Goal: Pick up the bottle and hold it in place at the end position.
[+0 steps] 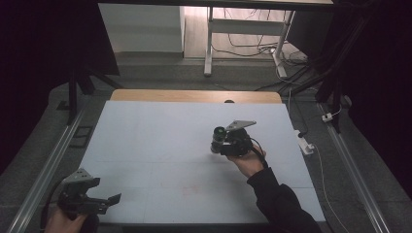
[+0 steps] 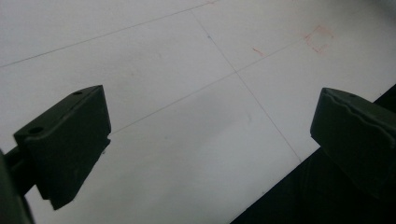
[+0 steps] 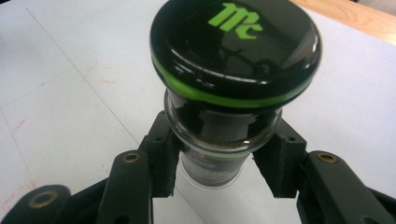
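Note:
A glass spice jar (image 3: 224,140) with a black cap (image 3: 236,46), ringed in green and bearing a green logo, stands upright between the jaws of my right gripper (image 3: 219,163), which is shut on its body. In the high view this jar (image 1: 218,138) and right gripper (image 1: 228,141) are over the middle right of the white table (image 1: 160,131). My left gripper (image 1: 104,201) hangs at the table's front left corner, open, with nothing between its jaws; in its own view both fingers (image 2: 70,140) stand wide apart over the bare white surface (image 2: 187,116).
Faint red marks (image 2: 320,39) are drawn on the white top. A wooden strip (image 1: 194,95) runs along the table's far edge. Metal rails (image 1: 48,165) flank the table, and a white power strip (image 1: 306,145) with cable lies on the floor at right.

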Demonstrator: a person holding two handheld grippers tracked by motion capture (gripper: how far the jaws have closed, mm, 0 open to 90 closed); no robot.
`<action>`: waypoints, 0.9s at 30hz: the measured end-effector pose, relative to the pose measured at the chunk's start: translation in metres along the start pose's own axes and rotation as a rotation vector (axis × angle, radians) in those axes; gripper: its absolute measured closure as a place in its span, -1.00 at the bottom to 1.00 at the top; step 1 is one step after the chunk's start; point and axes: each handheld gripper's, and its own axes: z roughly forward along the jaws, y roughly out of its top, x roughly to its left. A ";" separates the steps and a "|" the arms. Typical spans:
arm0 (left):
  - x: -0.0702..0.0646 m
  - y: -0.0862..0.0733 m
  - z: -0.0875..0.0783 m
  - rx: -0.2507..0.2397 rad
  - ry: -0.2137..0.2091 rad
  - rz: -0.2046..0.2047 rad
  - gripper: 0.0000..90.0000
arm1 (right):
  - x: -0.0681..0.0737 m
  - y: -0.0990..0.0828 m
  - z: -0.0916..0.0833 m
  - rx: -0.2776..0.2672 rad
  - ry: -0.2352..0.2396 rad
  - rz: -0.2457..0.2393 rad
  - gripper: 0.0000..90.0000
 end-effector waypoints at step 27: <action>0.000 0.000 0.000 0.007 -0.003 0.006 -1.00 | 0.024 0.023 0.061 0.021 0.019 -0.047 0.18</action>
